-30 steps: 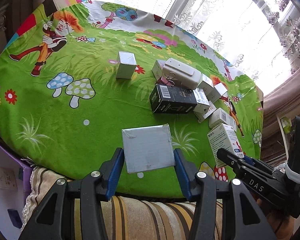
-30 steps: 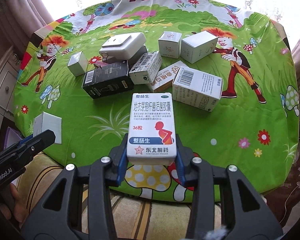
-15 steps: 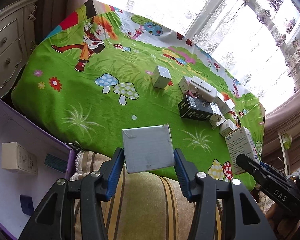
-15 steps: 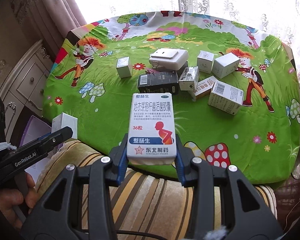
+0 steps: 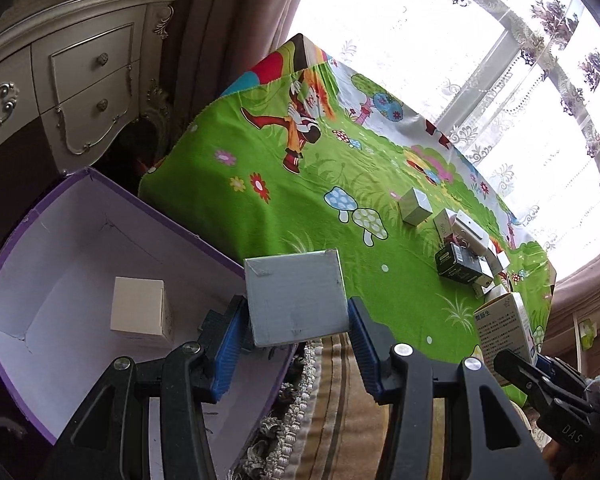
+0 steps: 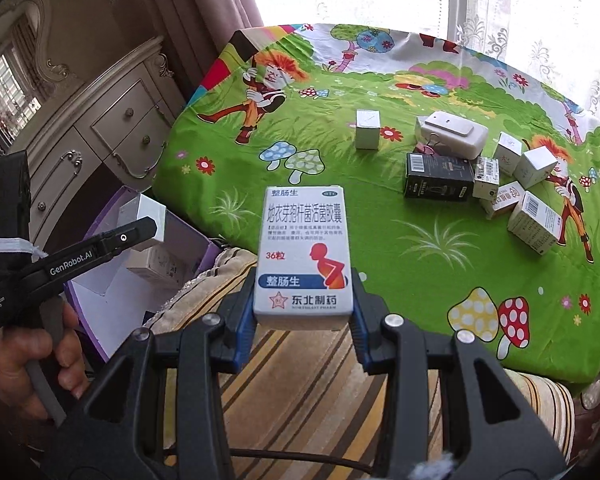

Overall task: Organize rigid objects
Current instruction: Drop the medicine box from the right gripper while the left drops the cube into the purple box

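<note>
My left gripper is shut on a plain grey box, held over the near rim of an open purple bin beside the table. Inside the bin lies a white box. My right gripper is shut on a white medicine box with blue and red print, above the striped seat edge. In the right wrist view the left gripper carries the grey box over the purple bin. In the left wrist view the medicine box shows at the right edge.
Several small boxes, a black box and a white device cluster at the right of the green cartoon tablecloth. A cream dresser stands behind the bin. A striped cushion lies below the grippers. A hand holds the left tool.
Both grippers have swung left and away from the table with their boxes. The purple bin has come into full view under the left gripper, and the dresser now shows.
</note>
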Action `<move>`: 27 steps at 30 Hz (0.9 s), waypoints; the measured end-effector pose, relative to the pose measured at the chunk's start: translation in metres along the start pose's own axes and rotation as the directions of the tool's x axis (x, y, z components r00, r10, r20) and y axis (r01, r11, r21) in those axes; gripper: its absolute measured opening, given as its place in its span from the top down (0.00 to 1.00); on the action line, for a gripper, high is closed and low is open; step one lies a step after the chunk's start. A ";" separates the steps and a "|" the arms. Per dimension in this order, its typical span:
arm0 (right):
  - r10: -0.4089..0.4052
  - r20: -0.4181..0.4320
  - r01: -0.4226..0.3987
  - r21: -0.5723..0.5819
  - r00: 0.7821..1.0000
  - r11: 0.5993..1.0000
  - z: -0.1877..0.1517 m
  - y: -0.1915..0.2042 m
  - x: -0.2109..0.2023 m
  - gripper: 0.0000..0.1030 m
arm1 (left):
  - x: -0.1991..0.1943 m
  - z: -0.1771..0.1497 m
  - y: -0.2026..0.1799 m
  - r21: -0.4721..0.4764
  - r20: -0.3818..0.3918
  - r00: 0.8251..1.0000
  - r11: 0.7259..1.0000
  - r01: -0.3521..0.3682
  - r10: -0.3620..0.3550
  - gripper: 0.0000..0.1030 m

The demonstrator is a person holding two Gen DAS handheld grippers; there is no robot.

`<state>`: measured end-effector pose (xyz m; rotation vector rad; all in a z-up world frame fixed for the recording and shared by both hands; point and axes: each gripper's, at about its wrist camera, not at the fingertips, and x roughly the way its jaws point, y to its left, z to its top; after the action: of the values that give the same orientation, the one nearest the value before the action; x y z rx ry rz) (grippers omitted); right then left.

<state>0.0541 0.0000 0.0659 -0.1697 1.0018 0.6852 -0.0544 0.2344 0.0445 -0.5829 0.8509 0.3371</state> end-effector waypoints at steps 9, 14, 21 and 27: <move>0.084 -0.060 -0.093 -0.168 0.995 0.981 0.005 0.076 0.025 0.57 | -0.012 0.010 0.049 -0.088 0.034 0.999 0.995 -0.038 0.041 0.50; 0.111 -0.093 -0.132 -0.254 0.989 0.958 0.004 0.116 0.042 0.57 | -0.016 0.013 0.063 -0.121 0.046 0.997 0.991 -0.050 0.056 0.50; 0.158 -0.149 -0.203 -0.361 0.976 0.910 -0.009 0.161 0.057 0.56 | -0.022 0.017 0.078 -0.162 0.063 0.996 0.985 -0.059 0.070 0.50; 0.152 -0.171 -0.209 -0.389 0.973 0.897 -0.016 0.165 0.063 0.30 | -0.020 0.018 0.081 -0.176 0.057 0.996 0.982 -0.061 0.073 0.42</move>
<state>-0.0347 0.1506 0.0341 -0.4972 1.0038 1.0626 -0.0960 0.3086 0.0414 -0.7033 0.7858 0.4926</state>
